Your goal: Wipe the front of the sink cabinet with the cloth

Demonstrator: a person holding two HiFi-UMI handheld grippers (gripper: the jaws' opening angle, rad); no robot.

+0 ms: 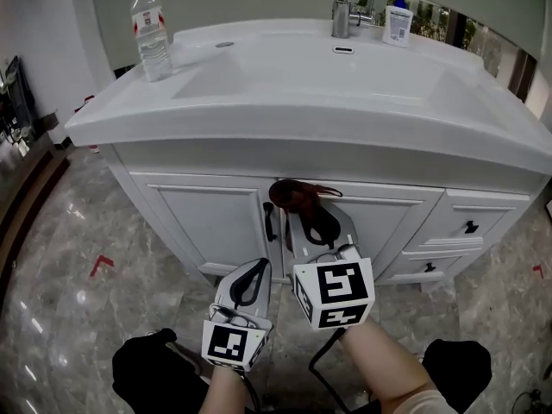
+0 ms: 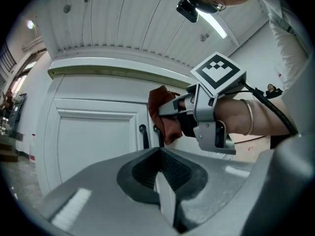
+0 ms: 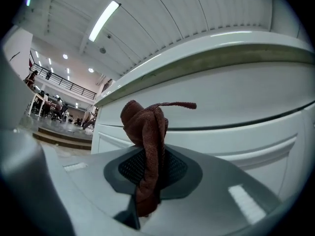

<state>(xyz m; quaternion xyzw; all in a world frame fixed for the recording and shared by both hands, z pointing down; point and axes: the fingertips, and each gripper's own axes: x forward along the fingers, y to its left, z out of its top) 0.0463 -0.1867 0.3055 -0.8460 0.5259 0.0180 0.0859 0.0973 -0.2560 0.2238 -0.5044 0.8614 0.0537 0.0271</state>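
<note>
The white sink cabinet [image 1: 216, 218] stands in front of me with two doors and black handles [image 1: 268, 222]. My right gripper [image 1: 309, 210] is shut on a dark red cloth [image 1: 293, 196], held against the cabinet front near the top, by the gap between the doors. In the right gripper view the cloth [image 3: 146, 132] sticks up bunched from between the jaws, just below the countertop edge. My left gripper [image 1: 255, 270] hangs lower, left of the right one, shut with nothing in it. From the left gripper view I see the right gripper [image 2: 170, 109] and the cloth [image 2: 162, 114] beside the handles.
A water bottle [image 1: 152, 33] stands on the countertop's left, a soap dispenser [image 1: 398, 15] and faucet [image 1: 342, 7] at the back. Drawers [image 1: 470, 224] fill the cabinet's right side. Grey marble floor [image 1: 60, 300] surrounds the cabinet. My knees [image 1: 147, 373] are below.
</note>
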